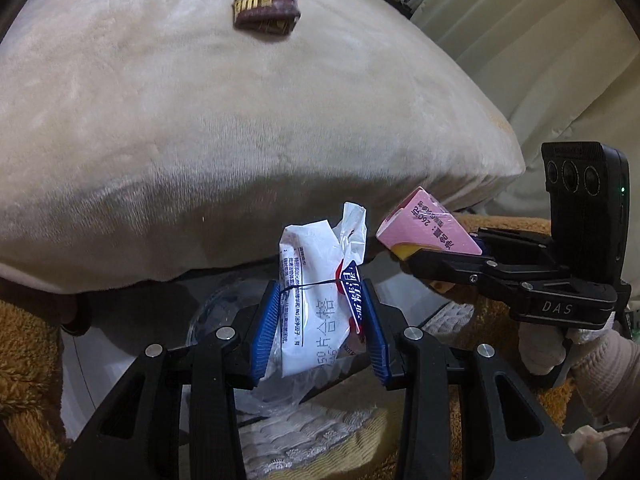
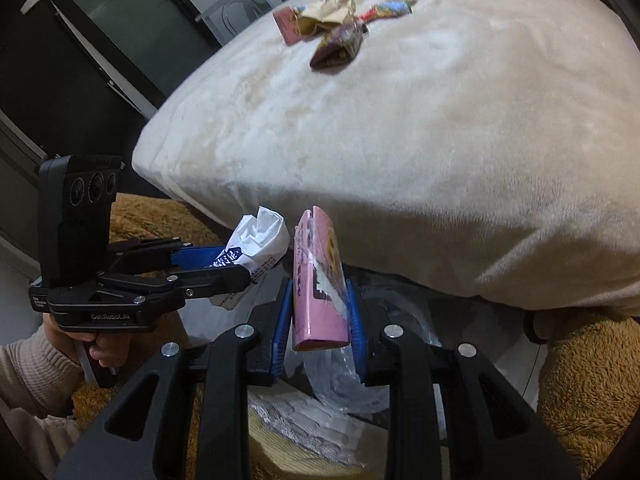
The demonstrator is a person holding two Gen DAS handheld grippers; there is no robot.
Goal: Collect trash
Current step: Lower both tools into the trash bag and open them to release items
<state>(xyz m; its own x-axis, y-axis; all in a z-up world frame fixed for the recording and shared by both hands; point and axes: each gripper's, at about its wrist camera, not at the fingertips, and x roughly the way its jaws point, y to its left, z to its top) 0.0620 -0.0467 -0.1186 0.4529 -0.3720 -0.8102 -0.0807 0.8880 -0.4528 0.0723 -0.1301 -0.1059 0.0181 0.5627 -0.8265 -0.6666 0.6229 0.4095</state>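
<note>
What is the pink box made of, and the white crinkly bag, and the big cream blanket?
The pink box looks like thin coated cardboard: flat faces, sharp folded edges, a slight sheen. The white bag seems to be thin printed plastic film, since it crumples into shiny creases. The cream blanket looks like soft plush fleece, fuzzy with brushed streaks. Touch would confirm it.

white wrapper (image 1: 316, 300) | pink carton (image 2: 320, 280) | cream blanket (image 1: 200, 120)
</note>
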